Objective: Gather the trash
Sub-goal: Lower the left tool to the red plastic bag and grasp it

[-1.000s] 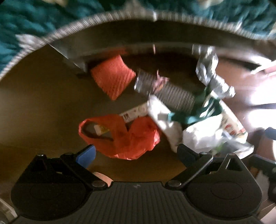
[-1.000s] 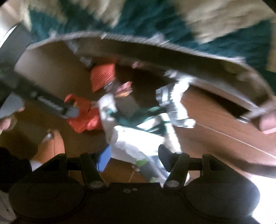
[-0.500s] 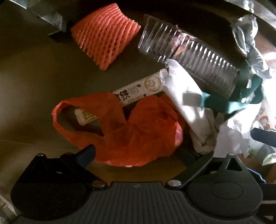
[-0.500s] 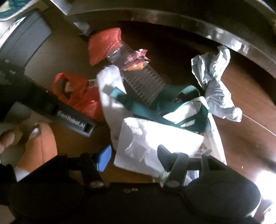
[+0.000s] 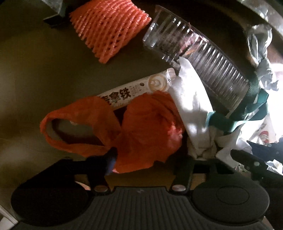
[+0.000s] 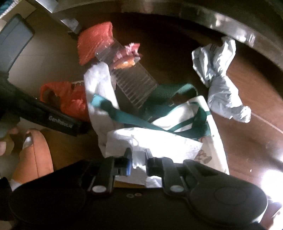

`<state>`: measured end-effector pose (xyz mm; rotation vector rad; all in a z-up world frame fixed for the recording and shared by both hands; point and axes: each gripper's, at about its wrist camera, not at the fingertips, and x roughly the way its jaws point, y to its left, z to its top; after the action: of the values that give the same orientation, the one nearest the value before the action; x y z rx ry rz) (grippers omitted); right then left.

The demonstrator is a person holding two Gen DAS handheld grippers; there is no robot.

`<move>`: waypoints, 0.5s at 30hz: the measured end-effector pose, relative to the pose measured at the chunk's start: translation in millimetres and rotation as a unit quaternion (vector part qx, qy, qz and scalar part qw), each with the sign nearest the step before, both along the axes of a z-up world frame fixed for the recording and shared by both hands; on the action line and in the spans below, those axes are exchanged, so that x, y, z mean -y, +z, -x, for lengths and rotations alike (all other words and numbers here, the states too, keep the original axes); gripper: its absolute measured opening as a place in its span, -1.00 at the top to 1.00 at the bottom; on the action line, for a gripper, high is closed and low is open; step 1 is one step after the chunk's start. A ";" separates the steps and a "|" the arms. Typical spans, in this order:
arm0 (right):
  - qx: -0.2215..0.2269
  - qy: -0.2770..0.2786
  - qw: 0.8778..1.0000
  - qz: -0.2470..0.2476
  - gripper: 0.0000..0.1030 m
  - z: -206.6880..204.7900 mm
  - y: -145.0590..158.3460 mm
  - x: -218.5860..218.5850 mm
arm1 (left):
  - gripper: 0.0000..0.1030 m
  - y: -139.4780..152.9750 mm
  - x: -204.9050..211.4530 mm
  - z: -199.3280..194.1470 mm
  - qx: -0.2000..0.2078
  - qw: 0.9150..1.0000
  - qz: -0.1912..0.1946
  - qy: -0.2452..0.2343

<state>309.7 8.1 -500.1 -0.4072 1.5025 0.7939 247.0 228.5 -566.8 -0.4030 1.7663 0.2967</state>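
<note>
An orange plastic bag (image 5: 145, 131) lies on the brown floor, over a coffee-stick wrapper (image 5: 138, 90). My left gripper (image 5: 146, 157) has its fingers around the bag's near edge, partly closed. A white bag with green straps (image 6: 159, 123) lies beside it. My right gripper (image 6: 138, 159) is shut on the crumpled white paper (image 6: 152, 143) at that bag's near edge. A clear ribbed plastic tray (image 5: 198, 47) and an orange foam net (image 5: 107, 28) lie farther off. The left gripper shows as a black bar in the right wrist view (image 6: 53, 118).
A crumpled grey plastic mailer (image 6: 221, 79) lies on the floor to the right. A dark curved table edge (image 6: 176, 10) arcs across the top. A pink wrapper (image 6: 129, 53) sits in the tray. A hand and an orange slipper (image 6: 33, 157) are at the left.
Both grippers have dropped lower onto the trash. The left fingers have closed in around the orange bag. The right fingers have closed on the white paper.
</note>
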 end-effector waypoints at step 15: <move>0.054 -0.027 0.997 -0.057 0.91 12.3 112.7 32.9 | 0.76 88.1 12.9 -11.7 0.039 0.999 0.008 -0.017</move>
<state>297.4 -24.8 -387.4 -0.3174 1.3551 0.7979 258.7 215.6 -478.8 -0.3900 1.6983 0.2405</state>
